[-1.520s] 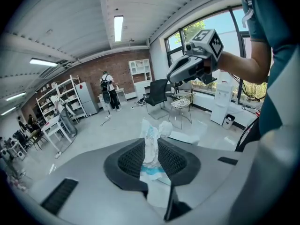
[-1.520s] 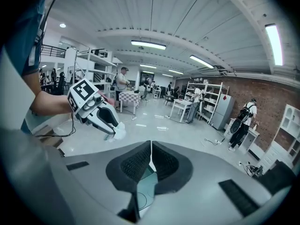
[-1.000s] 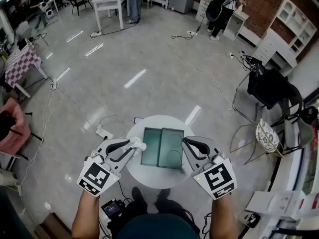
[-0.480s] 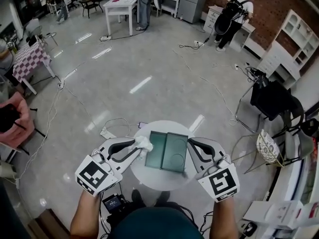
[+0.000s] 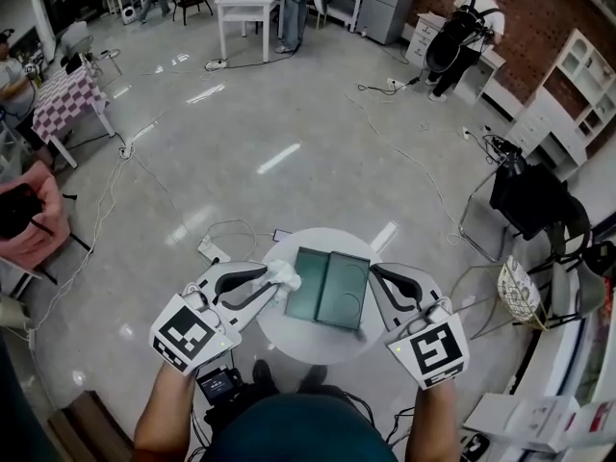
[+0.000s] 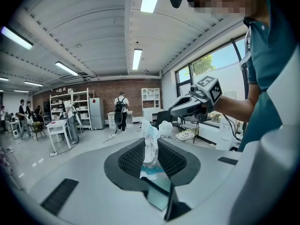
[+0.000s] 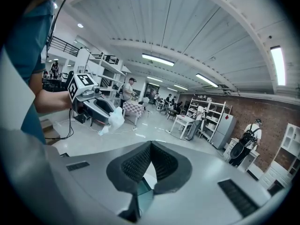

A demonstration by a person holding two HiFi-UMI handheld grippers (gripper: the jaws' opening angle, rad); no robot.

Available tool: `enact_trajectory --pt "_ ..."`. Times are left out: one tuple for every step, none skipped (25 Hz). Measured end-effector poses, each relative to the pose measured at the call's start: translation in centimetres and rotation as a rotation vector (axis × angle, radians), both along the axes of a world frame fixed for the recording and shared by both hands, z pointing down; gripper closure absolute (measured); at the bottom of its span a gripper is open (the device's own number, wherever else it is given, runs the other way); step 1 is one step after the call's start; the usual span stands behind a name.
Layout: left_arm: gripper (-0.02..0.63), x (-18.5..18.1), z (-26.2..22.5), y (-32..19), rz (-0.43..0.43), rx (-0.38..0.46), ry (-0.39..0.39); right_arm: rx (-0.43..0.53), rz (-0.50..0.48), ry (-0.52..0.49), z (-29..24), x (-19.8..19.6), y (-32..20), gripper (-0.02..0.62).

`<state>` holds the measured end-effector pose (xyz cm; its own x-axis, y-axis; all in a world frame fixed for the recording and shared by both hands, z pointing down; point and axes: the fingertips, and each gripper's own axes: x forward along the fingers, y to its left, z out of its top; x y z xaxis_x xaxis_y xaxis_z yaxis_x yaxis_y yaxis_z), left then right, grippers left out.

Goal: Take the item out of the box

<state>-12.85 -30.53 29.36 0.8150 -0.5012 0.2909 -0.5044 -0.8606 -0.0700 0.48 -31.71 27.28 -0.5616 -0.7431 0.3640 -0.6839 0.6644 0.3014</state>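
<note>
An open dark green box [image 5: 329, 289] lies flat on the small round white table [image 5: 289, 340]. My left gripper [image 5: 272, 279] hangs over the table's left edge, beside the box, shut on a crumpled white packet [image 5: 285, 277]. In the left gripper view the packet [image 6: 151, 143] shows blue print and stands pinched between the ribbed pads, with the box [image 6: 158, 197] below. My right gripper [image 5: 376, 271] hovers at the box's right side, jaws closed together at the tips with nothing between them. In the right gripper view the box [image 7: 142, 198] shows under the jaws, and the left gripper [image 7: 93, 105] with the packet [image 7: 114, 118] is opposite.
A power strip [image 5: 214, 252] and cables lie on the shiny floor behind the table. A wire chair with a patterned cushion [image 5: 521, 280] stands to the right, and a pink seat [image 5: 34, 227] to the left. People and white tables are far off.
Both grippers have risen a little beside the box. The left one still pinches the white packet, now slightly nearer the box's left edge. The box has not moved.
</note>
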Motion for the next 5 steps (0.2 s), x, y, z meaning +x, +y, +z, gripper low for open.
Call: enact_trajectory --pt "0.511 -0.02 0.01 -0.02 0.0 -0.001 0.001 -0.001 -0.001 0.0 0.03 -0.06 -0.05 0.558" --pt "0.511 -0.01 0.1 -0.04 -0.001 -0.002 0.001 -0.002 -0.003 0.002 0.13 -0.06 -0.1 0.558" --pt "0.511 0.0 0.23 -0.06 -0.001 -0.003 0.0 -0.002 -0.004 0.004 0.25 -0.06 -0.14 0.558" --pt "0.511 0.0 0.39 -0.07 -0.001 -0.004 -0.002 -0.003 -0.005 0.006 0.39 -0.07 -0.17 0.558" --pt "0.511 0.0 0.53 -0.08 -0.001 -0.004 -0.003 -0.004 -0.006 0.008 0.53 -0.07 -0.2 0.558"
